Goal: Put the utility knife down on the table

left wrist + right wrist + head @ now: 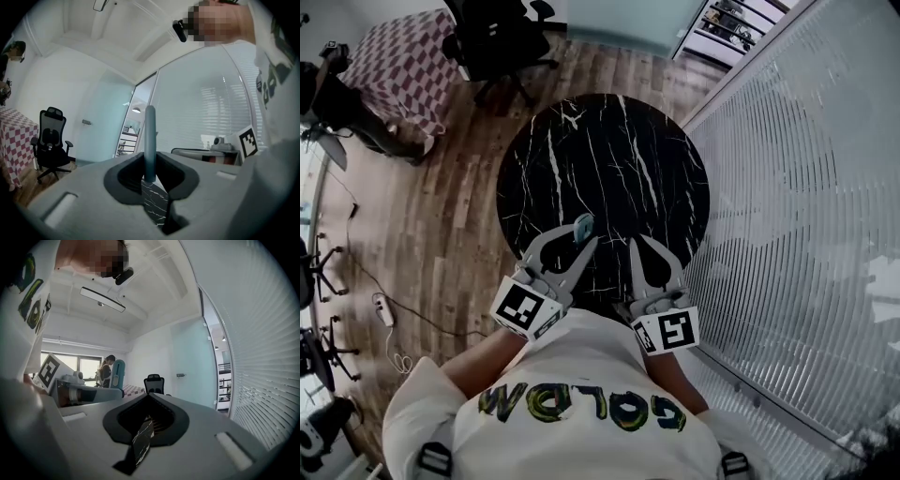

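A round black marble table [609,159] lies in front of me in the head view. My left gripper [578,236] hovers over its near edge, shut on a blue-grey utility knife [583,226] that sticks out past the tips. In the left gripper view the knife [149,140] stands upright between the jaws of the left gripper [150,161]. My right gripper [637,242] is beside it over the table's near edge, tips together and holding nothing. In the right gripper view the right gripper [149,394] shows closed tips, and the knife [118,373] appears off to the left.
A glass wall with blinds [806,187] runs close along the table's right side. A black office chair [497,37] and a checkered-cloth table [398,66] stand beyond on the wooden floor. A person [328,94] is at the far left. A power strip [384,309] lies on the floor.
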`<state>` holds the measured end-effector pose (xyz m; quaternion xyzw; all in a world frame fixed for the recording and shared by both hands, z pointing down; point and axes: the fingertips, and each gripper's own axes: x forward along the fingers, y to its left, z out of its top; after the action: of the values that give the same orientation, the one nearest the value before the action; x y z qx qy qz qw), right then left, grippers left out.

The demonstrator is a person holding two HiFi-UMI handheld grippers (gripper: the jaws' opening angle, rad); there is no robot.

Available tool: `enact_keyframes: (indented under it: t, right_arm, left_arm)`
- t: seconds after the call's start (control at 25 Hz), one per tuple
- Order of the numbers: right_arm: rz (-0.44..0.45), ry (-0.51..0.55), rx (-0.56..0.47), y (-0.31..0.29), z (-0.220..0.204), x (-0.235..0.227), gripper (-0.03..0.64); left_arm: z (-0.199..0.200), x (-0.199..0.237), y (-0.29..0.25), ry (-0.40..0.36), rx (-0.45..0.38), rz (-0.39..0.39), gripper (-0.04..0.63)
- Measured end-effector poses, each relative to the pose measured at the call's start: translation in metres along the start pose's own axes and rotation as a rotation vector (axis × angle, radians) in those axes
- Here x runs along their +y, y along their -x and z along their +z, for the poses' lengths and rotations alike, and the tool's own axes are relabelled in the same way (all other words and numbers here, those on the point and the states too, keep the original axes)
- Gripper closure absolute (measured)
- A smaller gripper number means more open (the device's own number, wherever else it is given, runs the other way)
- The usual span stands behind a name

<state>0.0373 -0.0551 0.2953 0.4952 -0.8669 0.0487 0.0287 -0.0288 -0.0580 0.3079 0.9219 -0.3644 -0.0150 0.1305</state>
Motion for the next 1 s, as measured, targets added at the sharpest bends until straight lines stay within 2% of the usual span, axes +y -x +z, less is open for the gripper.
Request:
enact_keyframes:
  t: [0.24, 0.56, 0.84, 1.0]
  right_arm:
    - [0.01, -0.014, 0.024, -0.001, -0.013, -0.006, 0.615]
    - [0.013, -0.043, 0.079, -0.002, -0.059, -0.017, 0.615]
    - [0.023, -0.06, 0.151, -0.01, -0.109, -0.023, 0.615]
    - [0.023, -0.06, 0.197, -0.012, -0.139, -0.025, 0.615]
  left_arm:
    - [-0.017, 0.002, -0.008, 0.023, 0.047, -0.019, 0.523]
    - [-0.067, 0.018, -0.019, 0.026, 0.149, -0.018, 0.523]
    - [-0.117, 0.03, -0.03, 0.028, 0.274, -0.038, 0.523]
    - [-0.152, 0.032, -0.036, 0.045, 0.373, -0.055, 0.523]
